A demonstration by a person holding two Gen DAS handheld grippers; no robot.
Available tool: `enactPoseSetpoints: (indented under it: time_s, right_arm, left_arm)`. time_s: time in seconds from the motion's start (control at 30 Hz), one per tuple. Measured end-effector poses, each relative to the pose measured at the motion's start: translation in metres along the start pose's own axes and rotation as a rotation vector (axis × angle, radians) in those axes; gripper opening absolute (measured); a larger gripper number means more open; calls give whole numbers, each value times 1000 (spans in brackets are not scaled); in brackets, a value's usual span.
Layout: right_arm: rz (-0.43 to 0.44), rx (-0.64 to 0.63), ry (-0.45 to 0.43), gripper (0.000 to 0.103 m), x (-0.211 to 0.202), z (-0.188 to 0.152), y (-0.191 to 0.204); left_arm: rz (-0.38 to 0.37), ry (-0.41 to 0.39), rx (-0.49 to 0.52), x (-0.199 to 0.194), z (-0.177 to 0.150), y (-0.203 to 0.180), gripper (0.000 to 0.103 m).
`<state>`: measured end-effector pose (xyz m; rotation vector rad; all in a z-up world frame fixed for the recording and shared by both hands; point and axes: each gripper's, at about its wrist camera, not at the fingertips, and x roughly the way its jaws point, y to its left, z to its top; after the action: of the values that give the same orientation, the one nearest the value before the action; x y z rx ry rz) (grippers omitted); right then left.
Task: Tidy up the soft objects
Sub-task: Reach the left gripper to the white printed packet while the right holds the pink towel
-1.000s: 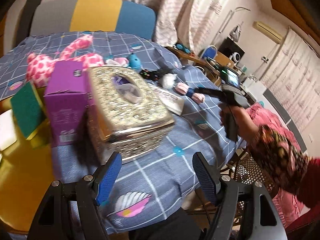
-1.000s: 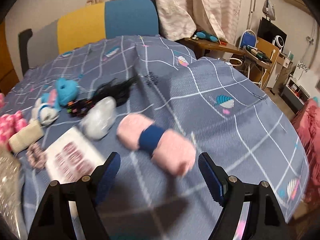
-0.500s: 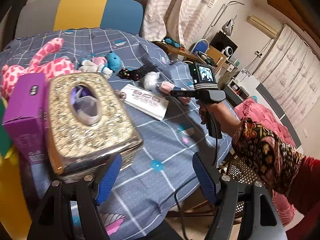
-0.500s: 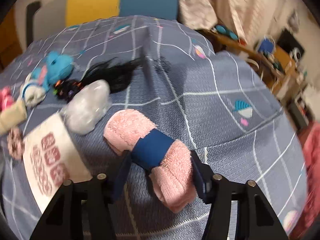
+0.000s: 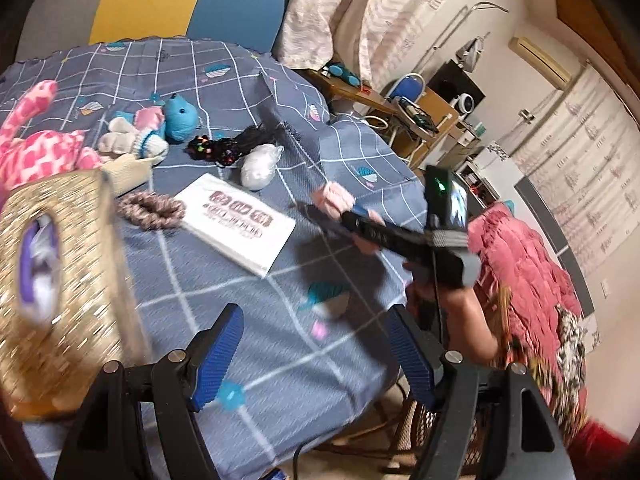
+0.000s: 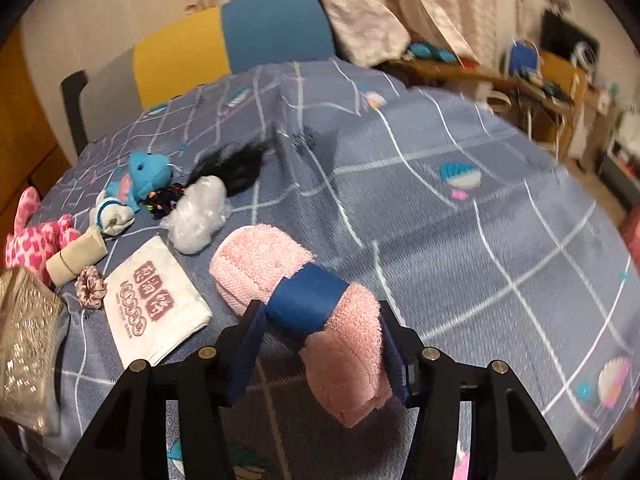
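The right claw (image 6: 320, 340) clamps a rolled pink towel (image 6: 312, 312) by its blue band, both fingers pressing its sides. Left of it on the desk's grey checked cloth (image 6: 460, 240) lie a white printed packet (image 6: 154, 306), a clear plastic bundle (image 6: 198, 214), a pink scrunchie (image 6: 90, 286) and a blue plush toy (image 6: 146, 172).
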<state>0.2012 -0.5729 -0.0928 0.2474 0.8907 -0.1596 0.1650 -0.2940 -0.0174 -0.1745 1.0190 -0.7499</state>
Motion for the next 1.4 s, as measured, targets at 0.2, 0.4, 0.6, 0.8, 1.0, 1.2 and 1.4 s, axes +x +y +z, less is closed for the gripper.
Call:
enactPoseSetpoints:
  time_s: [0.2, 0.4, 0.6, 0.8, 1.0, 1.2, 1.4]
  right_arm:
    - [86, 77, -8, 56, -5, 9, -2]
    - [89, 120, 2, 56, -6, 10, -2]
    - [98, 170, 6, 56, -8, 13, -14]
    - [116, 182, -8, 56, -15, 16, -14]
    - [120, 190, -16, 56, -17, 16, -14]
    - [119, 197, -14, 56, -17, 17, -15]
    - [122, 197, -15, 56, -18, 16, -14]
  left_arm:
    - [66, 44, -92, 53, 29, 3, 75]
    - [219, 125, -220, 108, 47, 27, 75]
    - [227, 199, -361, 141, 49, 56, 75]
    - [137, 108, -436, 141, 48, 72, 84]
    - [-50, 56, -583, 138, 44, 95, 84]
    - [26, 65, -586, 127, 33, 95, 58]
    - [46, 67, -609, 127, 37, 95, 58]
